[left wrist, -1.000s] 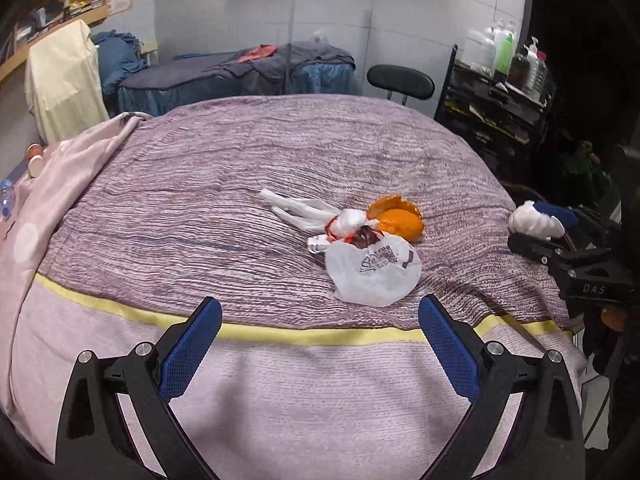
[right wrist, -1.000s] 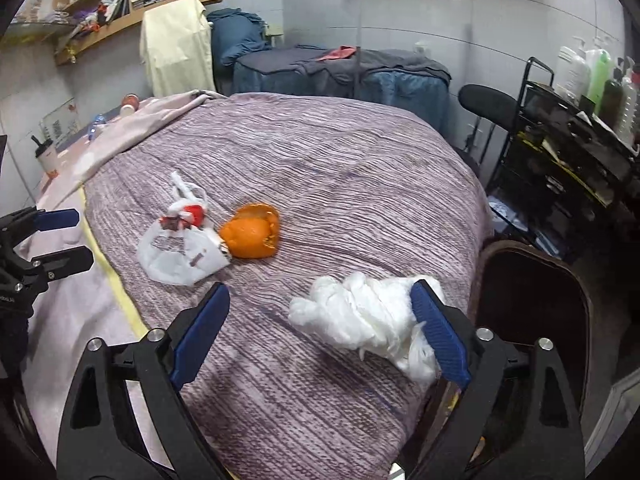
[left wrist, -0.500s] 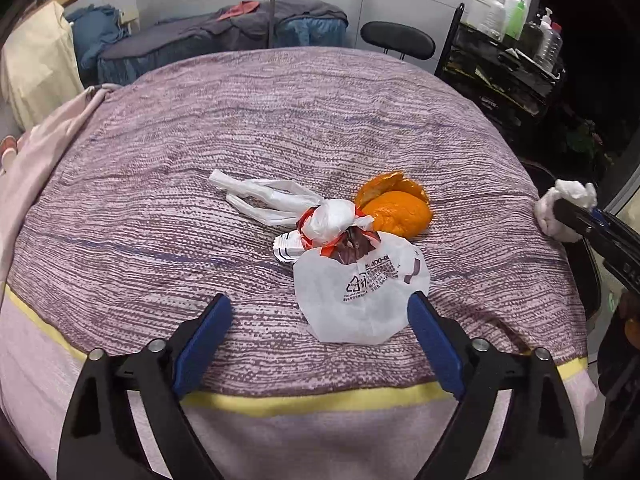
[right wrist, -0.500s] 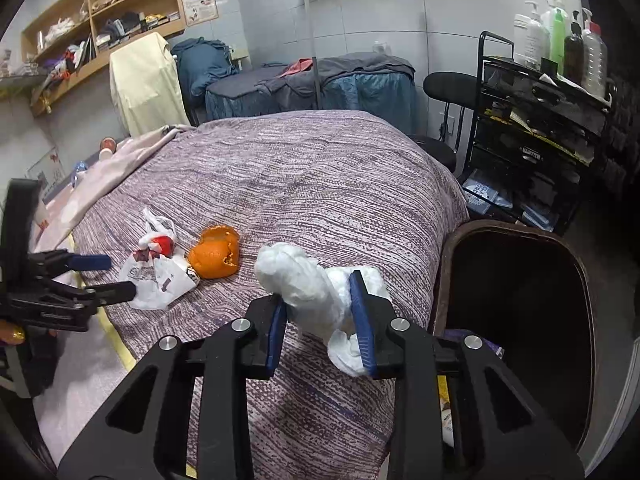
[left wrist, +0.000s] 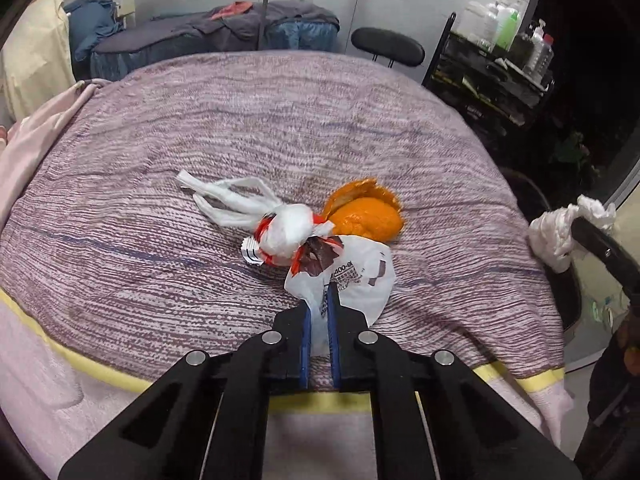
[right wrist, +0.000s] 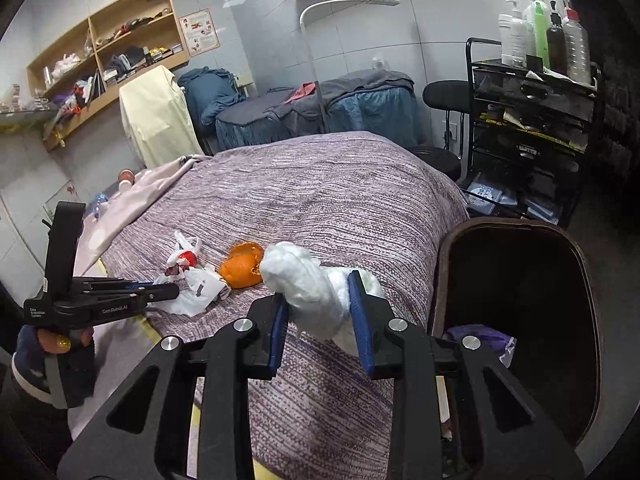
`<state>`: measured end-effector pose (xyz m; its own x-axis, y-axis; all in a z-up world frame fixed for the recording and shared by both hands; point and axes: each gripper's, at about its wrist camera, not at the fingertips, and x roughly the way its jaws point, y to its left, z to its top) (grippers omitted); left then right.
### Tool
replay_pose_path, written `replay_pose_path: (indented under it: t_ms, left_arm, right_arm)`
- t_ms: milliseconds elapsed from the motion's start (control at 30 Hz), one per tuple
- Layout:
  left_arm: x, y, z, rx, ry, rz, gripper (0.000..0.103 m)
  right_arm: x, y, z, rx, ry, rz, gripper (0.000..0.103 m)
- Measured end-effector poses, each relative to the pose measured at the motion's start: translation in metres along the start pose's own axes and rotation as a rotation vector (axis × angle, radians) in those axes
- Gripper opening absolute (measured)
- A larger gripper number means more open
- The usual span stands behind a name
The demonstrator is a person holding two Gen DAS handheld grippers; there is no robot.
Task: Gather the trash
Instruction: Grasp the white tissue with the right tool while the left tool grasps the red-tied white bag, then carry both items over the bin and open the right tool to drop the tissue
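I see a big bed (left wrist: 280,128) with a purple striped blanket, and it fills most of both views. A pink sheet (left wrist: 36,148) hangs off its left side, and a yellow stripe (left wrist: 92,364) runs along the near edge. Behind it is a second bed (right wrist: 320,108) with blue and gray covers, a wall shelf (right wrist: 104,60) full of stuff, and a black cart (right wrist: 528,128) with bottles on top. A dark bin (right wrist: 516,312) stands just beside the right side of the bed, and I can see something purple inside, but I cannot tell what it is. A black stool (left wrist: 387,46) is past the far end of the bed. My left gripper (left wrist: 318,320) is squeezed tight on the near edge of a white plastic bag (left wrist: 352,276), which lies flat on the blanket near the yellow stripe. The bag's knot has red bits, and its handles (left wrist: 228,200) stretch away to the left. An orange peel (left wrist: 366,216) sits touching the bag on the far side. My right gripper (right wrist: 320,316) is clamped on a wad of white paper (right wrist: 308,280), held up off the blanket, close to the bin's rim. The wad hides a patch of the blanket behind it. The far half of the bed is bare blanket.
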<state>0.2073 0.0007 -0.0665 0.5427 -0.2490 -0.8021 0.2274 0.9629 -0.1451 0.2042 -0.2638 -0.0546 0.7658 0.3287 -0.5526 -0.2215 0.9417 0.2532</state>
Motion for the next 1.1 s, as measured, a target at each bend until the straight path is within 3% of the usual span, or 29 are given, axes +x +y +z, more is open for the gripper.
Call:
replay_pose_path:
  t_ms: [200,500,700,1100]
  left_arm:
    - [-0.042,-0.01,-0.003,-0.016,-0.117,-0.022,0.007]
    - [-0.093,-0.055,-0.001,0.049,-0.284,-0.072,0.007]
    - [-0.099,-0.089,0.003,0.113,-0.311,-0.135,0.007]
    - [-0.076,-0.158,0.013,0.228,-0.287,-0.233,0.007]
  right_arm:
    - [-0.021,-0.003,-0.006,0.025,-0.037,0.03,0.029]
    - [-0.053,-0.01,-0.011,0.051,-0.094,0.047,0.029]
    - [-0.077,-0.026,-0.015,0.083,-0.132,0.022,0.029]
    - [-0.105,-0.082,-0.029,0.191,-0.158,-0.094,0.029]
